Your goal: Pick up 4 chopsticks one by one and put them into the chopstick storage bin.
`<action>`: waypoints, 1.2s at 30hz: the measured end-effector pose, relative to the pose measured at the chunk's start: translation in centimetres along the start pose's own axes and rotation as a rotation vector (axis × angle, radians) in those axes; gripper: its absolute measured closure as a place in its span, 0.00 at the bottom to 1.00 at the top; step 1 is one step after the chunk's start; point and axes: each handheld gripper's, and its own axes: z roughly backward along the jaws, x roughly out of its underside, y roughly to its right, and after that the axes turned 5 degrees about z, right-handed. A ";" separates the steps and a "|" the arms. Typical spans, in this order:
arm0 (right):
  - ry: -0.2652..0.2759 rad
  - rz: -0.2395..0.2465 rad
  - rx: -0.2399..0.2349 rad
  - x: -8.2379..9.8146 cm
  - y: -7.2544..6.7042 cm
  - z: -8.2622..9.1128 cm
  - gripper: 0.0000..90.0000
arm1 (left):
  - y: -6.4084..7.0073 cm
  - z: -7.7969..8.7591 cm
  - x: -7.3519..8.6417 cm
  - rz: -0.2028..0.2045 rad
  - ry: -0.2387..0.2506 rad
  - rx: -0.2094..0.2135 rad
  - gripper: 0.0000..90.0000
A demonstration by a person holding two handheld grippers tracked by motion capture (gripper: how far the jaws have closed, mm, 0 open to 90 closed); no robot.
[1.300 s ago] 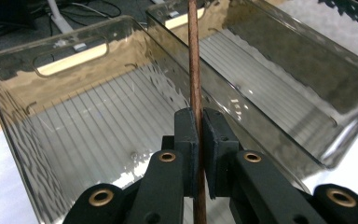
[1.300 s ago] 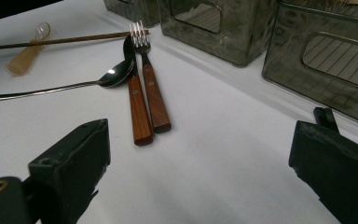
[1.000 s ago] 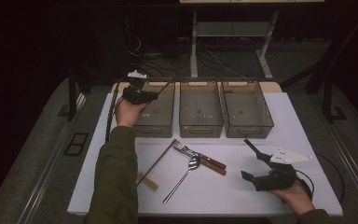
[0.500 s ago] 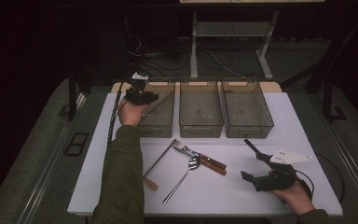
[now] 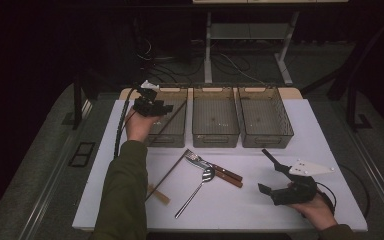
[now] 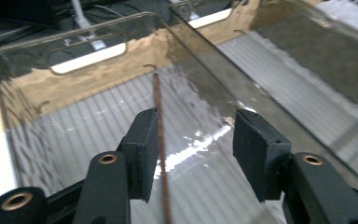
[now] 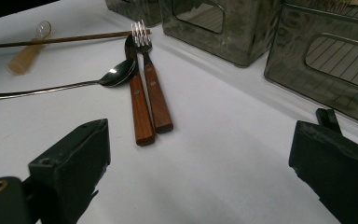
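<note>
The left gripper (image 6: 191,149) has just been opening over the left bin (image 5: 172,131); a chopstick (image 6: 158,121) stands between its jaws, close beside one pad, released. It looks thin, stiff, light and slippery, best pinched mid-length. The right gripper (image 5: 272,172) rests wide open on the counter (image 5: 330,145).

A thin dark-brown stick (image 6: 159,116) lies in the smoky-grey clear bin (image 6: 37,98) with its ribbed floor. At six o'clock of the bins, on the white surface (image 5: 300,145), lie a silver spoon (image 5: 197,189) and two reddish-brown wooden-handled pieces (image 7: 149,100). Both tools (image 5: 152,106) (image 5: 275,177) are black.
</note>
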 end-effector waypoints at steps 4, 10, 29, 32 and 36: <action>0.001 -0.001 0.003 0.0 0.0 0.0 0.06 | 0.5 0.6 0.5 -0.011 -0.004 0.008 0.51; 0.000 0.005 0.002 0.0 -0.1 0.0 0.06 | 1.3 1.7 1.1 0.005 -0.023 0.073 0.44; -0.009 0.005 0.005 0.0 -0.1 -0.2 0.06 | 4.2 5.1 4.3 -0.053 -0.037 0.091 0.32; -0.011 0.008 -0.009 0.0 -0.1 -0.3 0.06 | 4.6 5.4 5.0 -0.063 -0.039 0.100 0.32; -0.012 0.013 -0.035 0.0 0.2 -0.3 0.06 | 5.2 5.9 6.2 -0.073 -0.040 0.104 0.31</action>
